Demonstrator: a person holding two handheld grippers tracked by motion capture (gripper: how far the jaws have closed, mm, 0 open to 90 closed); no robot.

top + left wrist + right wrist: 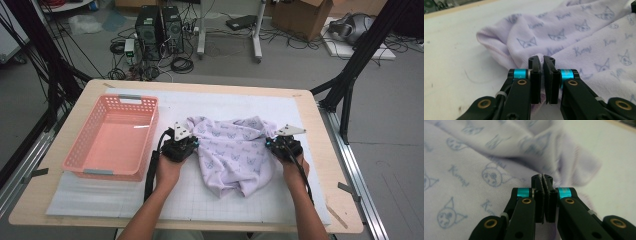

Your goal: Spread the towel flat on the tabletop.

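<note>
Pinching a lilac cat-print cotton garment (235,150) at both sides.
Left gripper (541,62) and right gripper (543,180) fingers clamp its edges; print reads "Kuromi"-like script, garment crumpled across the bench (300,200).

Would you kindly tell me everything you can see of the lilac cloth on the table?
The lilac cloth is a soft, finely ribbed knit printed with small blue cat faces and script words. It lies crumpled and folded on the white gridded mat, right of the pink basket and apart from it. A rolled hem shows at its left edge. The left gripper pinches a fold at that side and the right gripper pinches its opposite side, both with jaws shut on the fabric.
</note>
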